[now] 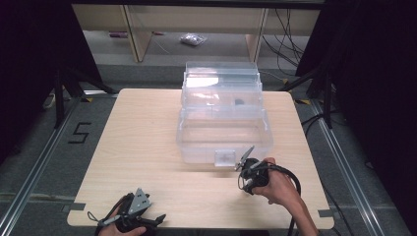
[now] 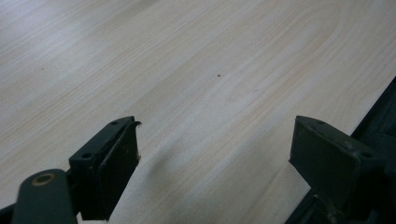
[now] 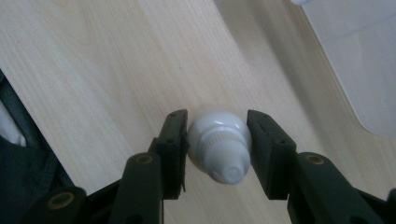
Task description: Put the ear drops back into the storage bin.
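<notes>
A small white bottle (image 3: 219, 144) with a ridged cap sits between the black jaws of my right gripper (image 3: 218, 128), which is shut on it, both pads pressing its sides just above the wooden table (image 3: 93, 70). In the high view a hand holds the right gripper (image 1: 251, 178) close to the front wall of a clear plastic box (image 1: 196, 142). Near the table's front left edge my left gripper (image 1: 158, 219) is open. Its jaws (image 2: 217, 135) stand wide apart over bare wood with nothing between them.
The clear box has its lid raised at the back and a small latch (image 1: 225, 157) on its front wall. A small dark item (image 1: 239, 102) lies in its upper tray. Black stands flank the table (image 1: 142, 147), and shelving and cables lie beyond it.
</notes>
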The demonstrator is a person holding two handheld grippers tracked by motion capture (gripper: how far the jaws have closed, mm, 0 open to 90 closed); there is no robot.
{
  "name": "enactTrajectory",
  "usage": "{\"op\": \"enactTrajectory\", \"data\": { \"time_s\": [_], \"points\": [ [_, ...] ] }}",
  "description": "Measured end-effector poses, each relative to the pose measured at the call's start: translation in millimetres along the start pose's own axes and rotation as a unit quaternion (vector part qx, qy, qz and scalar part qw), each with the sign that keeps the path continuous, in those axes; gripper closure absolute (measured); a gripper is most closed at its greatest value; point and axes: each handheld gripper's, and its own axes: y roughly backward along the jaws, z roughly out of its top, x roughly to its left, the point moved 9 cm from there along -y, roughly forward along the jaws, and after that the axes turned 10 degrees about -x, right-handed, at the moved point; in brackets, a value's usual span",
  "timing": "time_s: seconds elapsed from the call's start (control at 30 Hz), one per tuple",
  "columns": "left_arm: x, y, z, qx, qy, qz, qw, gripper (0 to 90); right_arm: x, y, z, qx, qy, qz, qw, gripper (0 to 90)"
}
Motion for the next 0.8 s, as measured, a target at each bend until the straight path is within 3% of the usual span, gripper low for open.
{"op": "enactTrajectory", "data": {
  "time_s": [0.2,0.33,0.57,0.6,0.8],
  "points": [
    [0.0,-0.1,0.0,0.000,0.001,0.001,1.0000,14.9,-4.1,3.8,0.1,-0.005,-0.001,0.000,1.0000,60.2],
    [0.1,-0.1,-0.2,0.001,0.001,0.001,1.0000,14.9,-4.1,7.0,0.1,-0.006,-0.017,-0.002,0.9998,60.1],
    [-0.3,0.2,0.2,-0.001,0.000,-0.001,1.0000,14.9,-9.9,10.8,0.6,-0.006,-0.003,0.004,1.0000,60.2],
    [-1.9,-0.6,1.2,-0.007,0.007,-0.002,0.9999,14.8,-9.9,12.3,0.1,-0.005,-0.011,0.002,0.9999,60.1],
    [0.1,-0.3,-0.4,0.002,0.000,0.002,1.0000,14.9,-15.7,18.7,-2.4,-0.005,-0.015,0.002,0.9999,60.2]
  ]
}}
